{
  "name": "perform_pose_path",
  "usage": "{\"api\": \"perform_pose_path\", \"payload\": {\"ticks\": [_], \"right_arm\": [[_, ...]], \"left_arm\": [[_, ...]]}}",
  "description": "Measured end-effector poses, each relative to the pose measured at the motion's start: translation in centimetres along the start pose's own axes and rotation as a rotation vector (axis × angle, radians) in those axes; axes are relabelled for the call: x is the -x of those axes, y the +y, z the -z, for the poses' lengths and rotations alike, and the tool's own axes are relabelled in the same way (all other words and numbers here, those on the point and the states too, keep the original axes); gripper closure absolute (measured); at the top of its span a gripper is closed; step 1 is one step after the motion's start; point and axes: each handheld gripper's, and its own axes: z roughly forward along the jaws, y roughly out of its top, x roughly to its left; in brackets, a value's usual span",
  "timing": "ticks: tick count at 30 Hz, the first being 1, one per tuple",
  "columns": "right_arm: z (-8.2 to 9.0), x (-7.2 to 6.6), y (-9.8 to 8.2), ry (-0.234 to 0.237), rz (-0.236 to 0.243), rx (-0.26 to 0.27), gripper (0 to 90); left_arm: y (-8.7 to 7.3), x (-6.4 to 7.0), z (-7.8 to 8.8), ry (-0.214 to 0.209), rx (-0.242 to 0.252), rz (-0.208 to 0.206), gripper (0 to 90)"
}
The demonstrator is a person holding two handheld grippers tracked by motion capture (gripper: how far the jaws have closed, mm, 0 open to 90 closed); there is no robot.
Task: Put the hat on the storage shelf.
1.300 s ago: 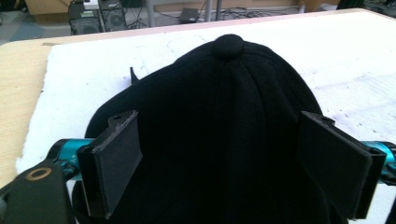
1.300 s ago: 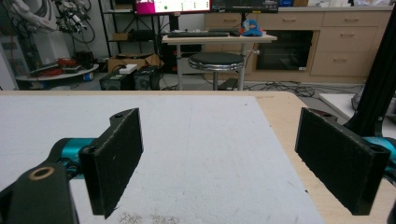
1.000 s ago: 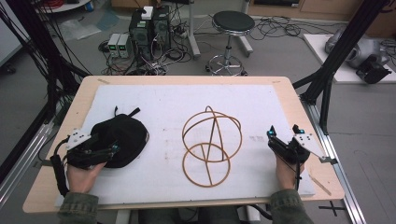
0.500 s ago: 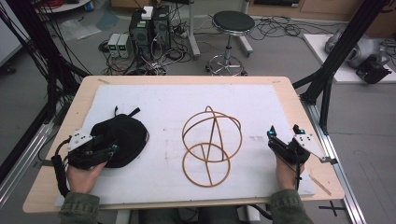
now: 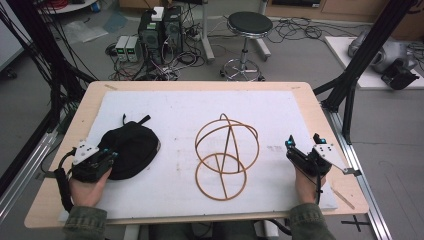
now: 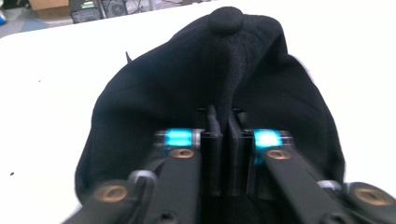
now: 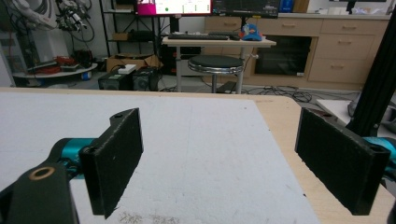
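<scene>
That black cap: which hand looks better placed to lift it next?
The left. The left gripper has just been closing and now pinches a fold of the black cap. The right gripper rests open near the table's right edge, beyond the wooden ring frame.

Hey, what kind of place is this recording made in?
Most likely a lab or workshop: computer boxes with tangled cables on the floor, a black frame rig around the table, and monitors on a desk behind.
</scene>
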Motion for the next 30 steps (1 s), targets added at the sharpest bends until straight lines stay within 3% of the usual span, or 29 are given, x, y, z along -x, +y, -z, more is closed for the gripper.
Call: {"api": "perform_pose_path", "payload": {"ticks": [5, 16, 20, 30], "right_arm": [[0.0, 0.0, 0.0, -0.001, 0.001, 0.0, 14.5], [0.0, 0.0, 0.0, 0.001, 0.004, 0.003, 14.5], [0.0, -0.1, 0.0, 0.002, 0.002, -0.003, 14.5], [0.0, -0.2, 0.0, 0.007, 0.014, -0.005, 14.5]], "left_arm": [[0.0, 0.3, 0.1, 0.001, 0.008, -0.028, 87.0], [0.2, 0.3, 0.3, -0.027, 0.028, -0.022, 87.2], [0.6, 0.3, 0.8, -0.023, 0.071, -0.001, 87.1], [1.8, 1.2, 1.5, -0.034, 0.161, -0.023, 87.1]]}}
